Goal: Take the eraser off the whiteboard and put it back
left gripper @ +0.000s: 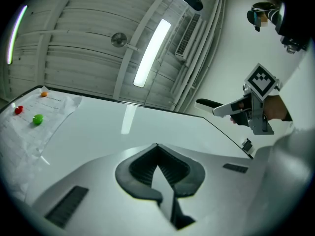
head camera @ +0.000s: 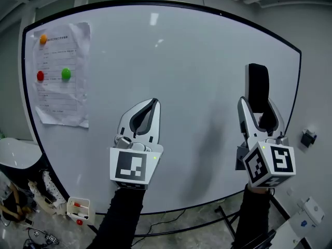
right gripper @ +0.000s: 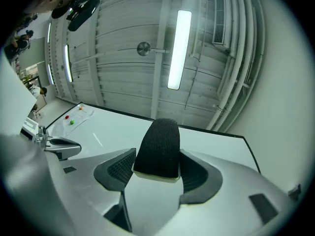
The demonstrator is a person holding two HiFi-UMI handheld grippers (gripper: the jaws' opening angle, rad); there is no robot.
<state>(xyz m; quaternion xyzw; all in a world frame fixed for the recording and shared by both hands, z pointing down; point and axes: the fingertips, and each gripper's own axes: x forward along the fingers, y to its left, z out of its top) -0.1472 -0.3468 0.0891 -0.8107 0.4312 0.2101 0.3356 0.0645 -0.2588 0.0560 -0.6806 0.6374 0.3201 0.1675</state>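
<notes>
White whiteboard [head camera: 181,61] under ribbed ceiling [left gripper: 74,43], right hand-held gripper [head camera: 258,108] clamping eraser [head camera: 258,82], seemingly against board, left hand-held gripper [head camera: 154,104] closed

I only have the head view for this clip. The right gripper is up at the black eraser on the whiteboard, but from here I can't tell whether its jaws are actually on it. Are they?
Observer: Yes. In the right gripper view the eraser stands between the two pads of the right gripper, and both pads press on its sides.
Reviewer: And the left gripper, is anything in it?
Observer: Nothing. The left gripper view shows the jaw tips of the left gripper closed together and empty, with bare whiteboard beyond them.
</notes>
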